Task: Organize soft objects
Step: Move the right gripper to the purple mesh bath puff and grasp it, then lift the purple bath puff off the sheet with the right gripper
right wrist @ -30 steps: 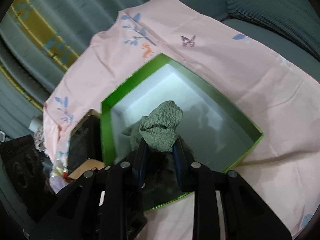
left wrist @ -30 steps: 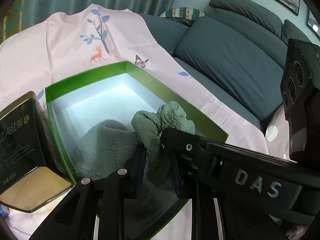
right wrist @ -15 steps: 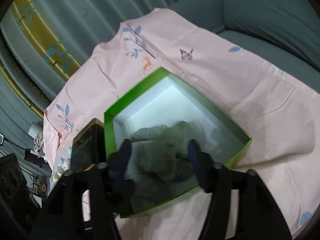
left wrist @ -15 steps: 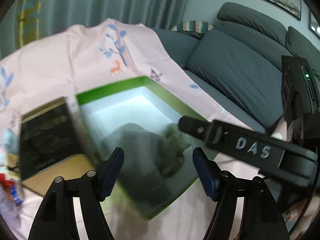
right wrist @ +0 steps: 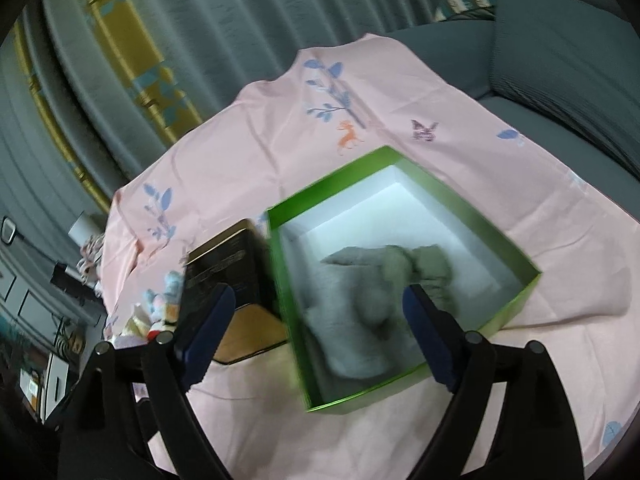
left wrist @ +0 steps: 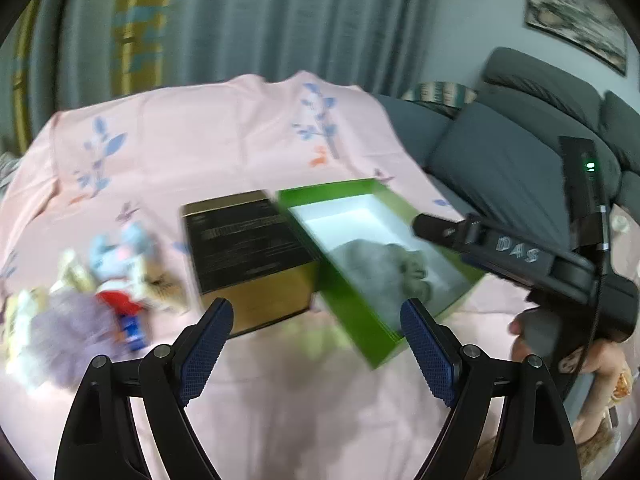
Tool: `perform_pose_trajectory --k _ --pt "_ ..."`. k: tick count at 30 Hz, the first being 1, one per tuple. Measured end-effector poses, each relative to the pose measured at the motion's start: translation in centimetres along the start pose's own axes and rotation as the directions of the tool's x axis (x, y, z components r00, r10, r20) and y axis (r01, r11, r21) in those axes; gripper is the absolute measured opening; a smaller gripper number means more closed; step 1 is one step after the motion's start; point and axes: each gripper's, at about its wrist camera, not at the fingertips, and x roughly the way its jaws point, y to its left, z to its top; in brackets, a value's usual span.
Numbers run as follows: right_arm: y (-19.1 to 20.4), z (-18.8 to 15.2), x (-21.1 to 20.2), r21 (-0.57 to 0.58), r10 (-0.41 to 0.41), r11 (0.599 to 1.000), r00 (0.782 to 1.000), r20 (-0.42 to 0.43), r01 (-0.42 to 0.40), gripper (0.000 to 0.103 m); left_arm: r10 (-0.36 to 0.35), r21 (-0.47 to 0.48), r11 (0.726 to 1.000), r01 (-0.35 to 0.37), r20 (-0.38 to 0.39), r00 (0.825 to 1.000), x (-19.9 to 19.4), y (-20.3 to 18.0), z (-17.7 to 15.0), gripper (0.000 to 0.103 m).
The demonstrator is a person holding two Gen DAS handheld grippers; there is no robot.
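A grey-green cloth (left wrist: 384,264) lies crumpled inside the green box (left wrist: 360,332) with a white inside, on the pink sheet; it also shows in the right wrist view (right wrist: 372,292) in the box (right wrist: 404,160). My left gripper (left wrist: 316,344) is open and empty, held above the sheet in front of the box. My right gripper (right wrist: 316,332) is open and empty, above the box's near side. A blurred pile of soft toys (left wrist: 100,288) lies left of the boxes. The right gripper's body (left wrist: 520,256) shows at the right of the left wrist view.
A black and gold box (left wrist: 248,260) stands against the green box's left side, also in the right wrist view (right wrist: 224,280). A grey sofa (left wrist: 520,152) runs along the right. Curtains (right wrist: 160,40) hang behind the pink sheet (right wrist: 440,120).
Both grippers opened and let go of the grey-green cloth, which now lies in the green box. Both pulled back and up; the left swung left, bringing the toy pile into view.
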Motion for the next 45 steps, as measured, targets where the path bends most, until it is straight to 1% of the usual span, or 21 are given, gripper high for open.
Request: perform_pose_trajectory --k 5,8,11,12,14,15,16,17,20,21,23,25,29,32,33,34,35,36,37,39,45 --pt "3.1 -1.0 -0.6 -0.066 0.05 0.997 0.999 0.001 -0.05 0.089 0.118 -0.056 0.991 -0.118 0.004 0.993 -1.8 4.4 -1.7 0.086" --pt "5.4 -1.9 -0.9 -0.108 0.084 0.991 0.996 0.001 -0.083 0.091 0.188 -0.121 0.975 -0.188 -0.01 0.982 -3.1 8.0 -3.3 0.086" --pt "7.8 -3.1 -0.5 -0.156 0.113 0.981 0.993 -0.025 -0.116 0.091 0.225 -0.173 0.958 -0.23 -0.047 0.973 -4.1 11.7 -5.1 0.086" --pt "8.9 -3.8 0.0 -0.183 0.129 0.974 0.99 -0.055 -0.137 0.091 0.247 -0.187 0.949 -0.253 -0.058 0.967 -4.4 13.3 -5.9 0.086" --pt "11.0 -5.2 1.1 -0.226 0.145 0.96 0.983 -0.115 -0.168 0.091 0.311 -0.214 0.923 -0.319 -0.072 0.948 -5.0 16.0 -7.3 0.086" --pt "12.0 -5.9 1.7 -0.237 0.149 0.955 0.98 -0.136 -0.178 0.091 0.351 -0.235 0.902 -0.362 -0.088 0.932 -5.3 17.9 -8.2 0.086" --pt "12.5 -6.2 2.1 -0.24 0.152 0.953 0.977 -0.151 -0.185 0.091 0.365 -0.249 0.892 -0.378 -0.1 0.926 -5.5 18.9 -8.7 0.086" --pt "13.8 -7.0 3.1 -0.239 0.171 0.947 0.966 -0.193 -0.216 0.091 0.37 -0.273 0.881 -0.386 -0.11 0.923 -5.5 20.2 -9.4 0.086" --pt "16.5 -8.7 5.1 -0.204 0.234 0.931 0.925 -0.299 -0.302 0.091 0.329 -0.369 0.862 -0.347 -0.113 0.938 -6.0 23.9 -11.9 0.086" --pt "18.1 -9.6 6.0 -0.218 0.226 0.928 0.921 -0.317 -0.303 0.091 0.318 -0.398 0.852 -0.341 -0.124 0.94 -5.8 25.0 -12.7 0.086" --pt "20.2 -10.8 6.9 -0.254 0.197 0.924 0.927 -0.32 -0.285 0.091 0.309 -0.422 0.84 -0.34 -0.142 0.94 -5.6 25.9 -13.7 0.086" --pt "22.4 -11.8 8.6 -0.276 0.158 0.926 0.929 -0.335 -0.257 0.091 0.295 -0.431 0.841 -0.326 -0.139 0.945 -5.7 26.2 -14.0 0.086" --pt "25.6 -12.2 12.0 -0.293 0.1 0.937 0.949 -0.299 -0.191 0.091 0.279 -0.456 0.836 -0.305 -0.124 0.952 -6.1 26.7 -14.3 0.086" --pt "26.3 -12.3 14.4 -0.267 0.078 0.949 0.945 -0.319 -0.168 0.089 0.276 -0.468 0.831 -0.3 -0.12 0.954 -6.5 27.4 -14.6 0.086" --pt "26.4 -12.6 15.2 -0.242 0.108 0.949 0.931 -0.349 -0.201 0.084 0.28 -0.472 0.827 -0.305 -0.124 0.952 -6.6 27.6 -14.7 0.086" --pt "26.4 -12.8 15.7 -0.208 0.146 0.948 0.911 -0.385 -0.239 0.058 0.28 -0.471 0.828 -0.306 -0.125 0.952 -6.6 27.8 -14.7 0.086" --pt "26.2 -13.1 16.4 -0.166 0.181 0.948 0.888 -0.422 -0.272 0.025 0.278 -0.473 0.828 -0.301 -0.12 0.953 -6.8 27.8 -14.7 0.086" --pt "26.2 -13.3 16.8 -0.161 0.174 0.949 0.88 -0.443 -0.269 0.019 0.276 -0.48 0.826 -0.295 -0.113 0.955 -6.9 27.9 -14.7 0.086" --pt "26.3 -13.4 16.7 -0.191 0.15 0.95 0.895 -0.421 -0.249 0.012 0.274 -0.488 0.823 -0.29 -0.106 0.956 -7.0 27.9 -14.6 0.086" --pt "26.3 -13.4 15.5 -0.24 0.129 0.944 0.922 -0.365 -0.227 0.008 0.264 -0.498 0.822 -0.277 -0.098 0.96 -7.0 28.1 -14.6 0.086" --pt "23.9 -11.4 9.7 -0.218 0.23 0.929 0.928 -0.293 -0.299 0.007 0.247 -0.501 0.826 -0.259 -0.093 0.965 -7.0 27.9 -14.5 0.086"
